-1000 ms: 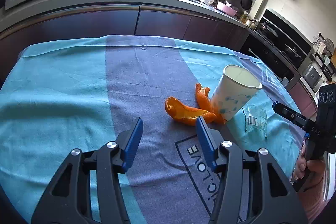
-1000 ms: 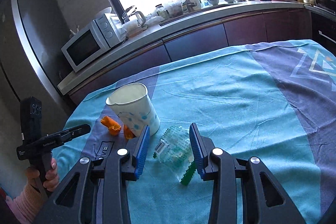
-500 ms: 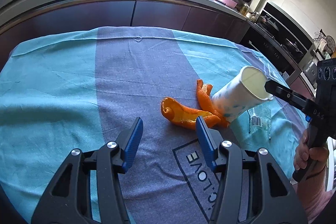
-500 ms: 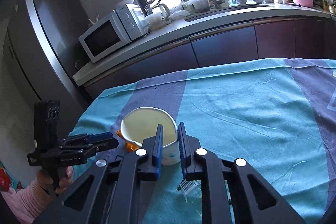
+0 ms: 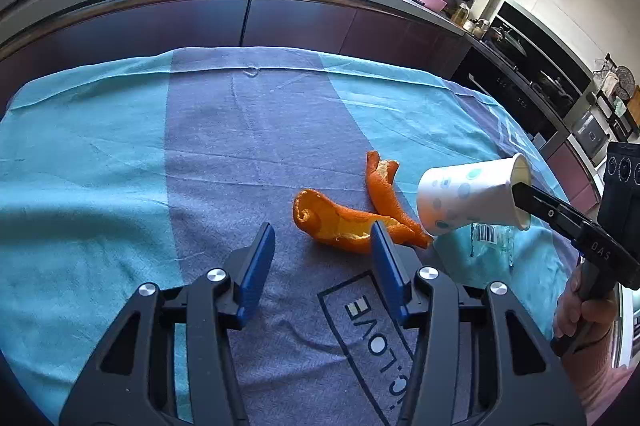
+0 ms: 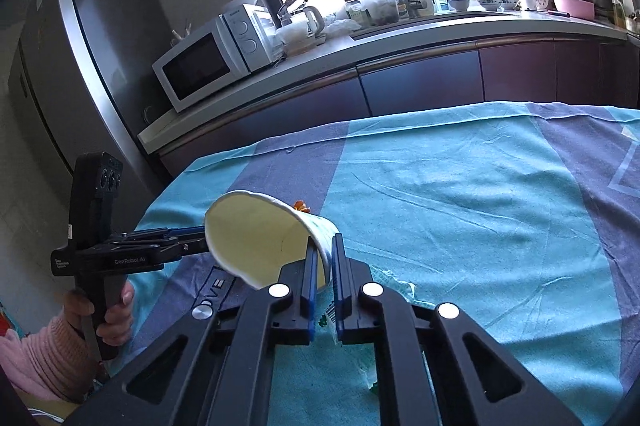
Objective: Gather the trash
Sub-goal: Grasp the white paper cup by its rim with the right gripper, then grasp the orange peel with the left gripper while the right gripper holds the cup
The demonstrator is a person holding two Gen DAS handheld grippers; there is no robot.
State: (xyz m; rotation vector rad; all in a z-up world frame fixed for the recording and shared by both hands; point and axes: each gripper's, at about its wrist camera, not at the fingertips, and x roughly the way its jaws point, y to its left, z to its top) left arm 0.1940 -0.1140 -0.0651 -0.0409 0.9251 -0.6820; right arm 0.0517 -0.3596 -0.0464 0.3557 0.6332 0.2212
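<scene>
A: What had changed over the last second?

B: A second before, the paper cup (image 5: 468,200) stood upright on the cloth beside the orange peel (image 5: 352,216), and the right gripper (image 6: 324,258) was spread over the clear plastic wrapper (image 5: 490,242). By this moment the right gripper was pinching the cup's rim wall, one finger inside the mouth and one outside, and the cup had tipped over onto its side, lifted off the cloth.

A: And the left gripper?

B: The left gripper (image 5: 322,258) hung low over the grey band of the tablecloth (image 5: 100,186), its jaws spread but closing, with nothing between them. The near end of the peel lay just past its right fingertip.

A: How did the cup look?

B: White paper with pale blue and green dots outside, plain cream inside, and nothing that I could see in it. The rim was bent a little where the gripper held it.

A: Which way did it point?

B: Its long axis ran nearly level. In the left wrist view the mouth faced right, toward the right gripper, and the base pointed left and slightly down at the peel. The base hung just above the peel's end and the wrapper on the bench.

A: The peel itself?

B: Two curled strips, lying in the same spot as before.
</scene>
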